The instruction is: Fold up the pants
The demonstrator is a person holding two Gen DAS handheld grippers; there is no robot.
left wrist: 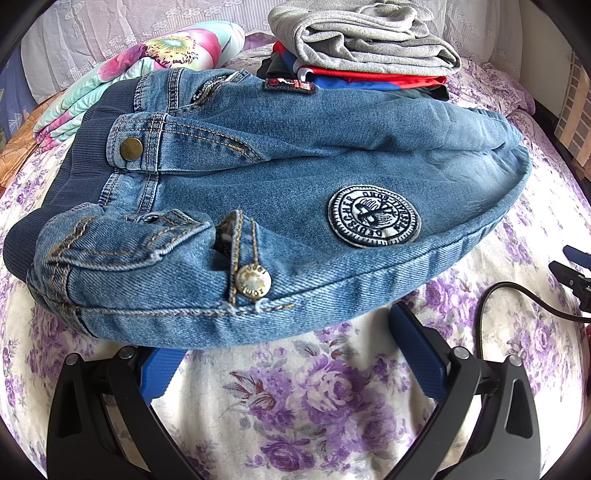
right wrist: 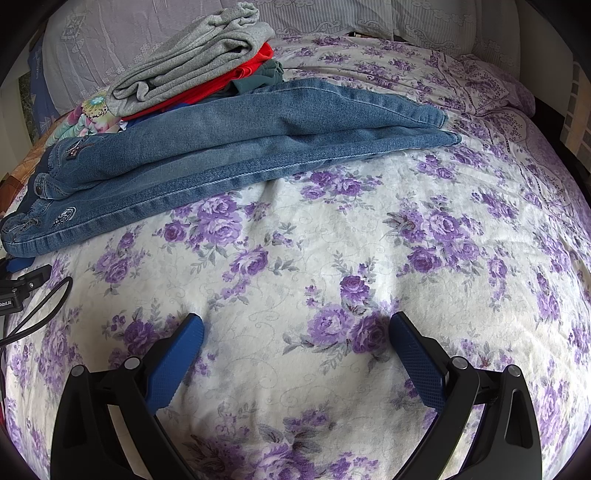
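Note:
Blue denim pants [left wrist: 280, 177] lie on the flowered bedsheet [left wrist: 295, 398], folded lengthwise, with the ribbed waistband at the left and a round patch on the thigh. My left gripper [left wrist: 282, 332] is open at their near edge. The tip of its left finger [left wrist: 162, 373] is hidden under the denim, and its right finger [left wrist: 417, 350] stops just short of the seam. In the right wrist view the pants [right wrist: 240, 147] stretch from the left edge toward the middle, legs stacked. My right gripper [right wrist: 297, 320] hangs open over bare sheet, well in front of the legs.
A stack of folded clothes [left wrist: 362, 40], grey on top of red and blue, sits behind the pants. A folded flowery blanket [left wrist: 147, 74] lies at the back left. A black cable [left wrist: 517, 295] runs by the right gripper [left wrist: 572, 266]. Lace-covered pillows [right wrist: 369, 18] line the headboard.

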